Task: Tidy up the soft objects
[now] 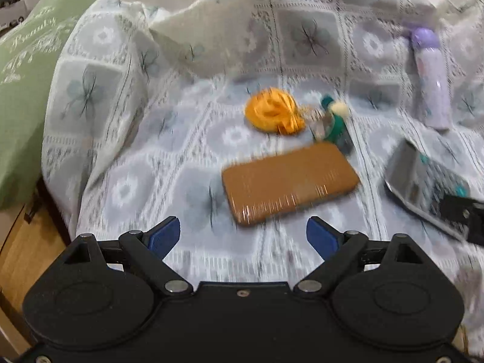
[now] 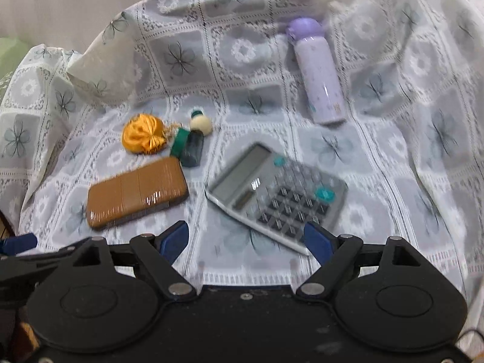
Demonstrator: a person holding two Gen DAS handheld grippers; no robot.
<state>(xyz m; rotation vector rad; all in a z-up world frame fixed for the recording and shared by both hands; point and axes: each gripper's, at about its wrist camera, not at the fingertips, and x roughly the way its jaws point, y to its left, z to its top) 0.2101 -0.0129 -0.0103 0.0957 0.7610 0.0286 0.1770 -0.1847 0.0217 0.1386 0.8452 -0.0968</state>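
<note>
A floral white cloth [image 1: 136, 157] [image 2: 378, 157] covers the surface. On it lie an orange satin pouch [image 1: 272, 112] [image 2: 143, 134], a small green doll with a cream head [image 1: 334, 118] [image 2: 193, 139], a brown case [image 1: 289, 180] [image 2: 136, 192], a grey calculator [image 1: 423, 187] [image 2: 278, 193] and a lilac bottle [image 1: 431, 78] [image 2: 319, 72]. My left gripper [image 1: 243, 237] is open and empty, just short of the brown case. My right gripper [image 2: 246, 239] is open and empty, at the calculator's near edge.
A green cushion [image 1: 27, 90] lies left of the cloth. A wooden edge [image 1: 27, 251] shows at lower left. The cloth rises in folds [image 2: 99, 69] at the back and right. The right gripper's tip [image 1: 462, 214] shows at the left view's right edge.
</note>
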